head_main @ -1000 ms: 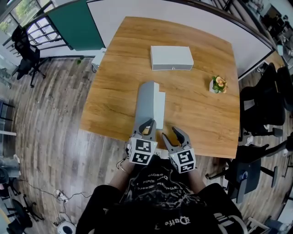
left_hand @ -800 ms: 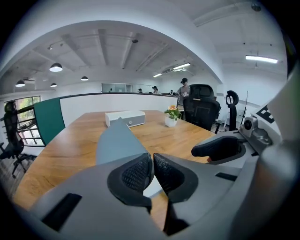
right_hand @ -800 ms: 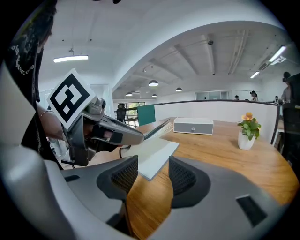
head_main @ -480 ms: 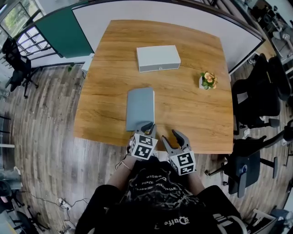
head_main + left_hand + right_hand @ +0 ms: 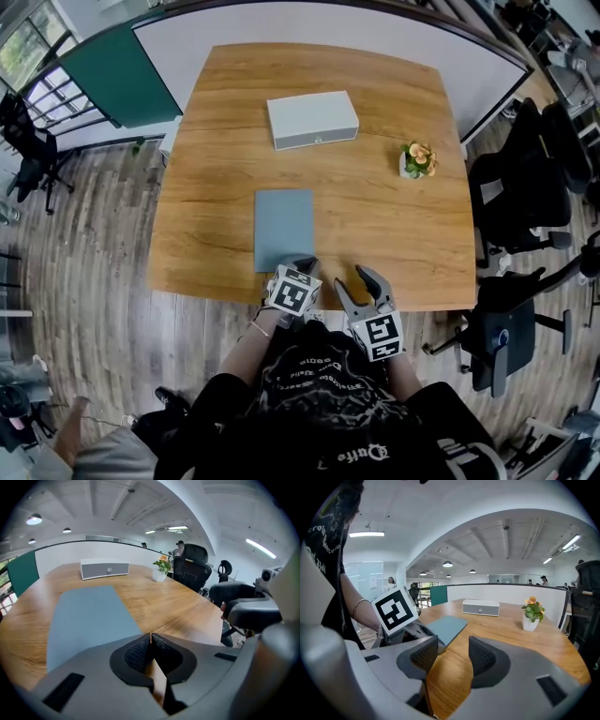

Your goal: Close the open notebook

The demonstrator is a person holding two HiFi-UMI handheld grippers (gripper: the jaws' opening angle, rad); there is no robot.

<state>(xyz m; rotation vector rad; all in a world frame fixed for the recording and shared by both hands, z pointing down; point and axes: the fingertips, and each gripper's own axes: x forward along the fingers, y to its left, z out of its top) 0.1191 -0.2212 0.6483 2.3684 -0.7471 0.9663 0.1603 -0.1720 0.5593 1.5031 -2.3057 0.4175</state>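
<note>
My left tongs (image 5: 302, 262) are pressed together on nothing, at the near edge of the grey-blue notebook (image 5: 283, 228), which lies flat and closed centre-left on the table (image 5: 403, 234). It looks light, thin and bendy, so I'd pinch its free edge. My right tongs (image 5: 362, 279) stand spread, empty.

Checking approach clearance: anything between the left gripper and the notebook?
Nothing visible. The left gripper, jaws together and empty, sits by the near edge of the notebook, which lies closed and flat on the table.
</note>
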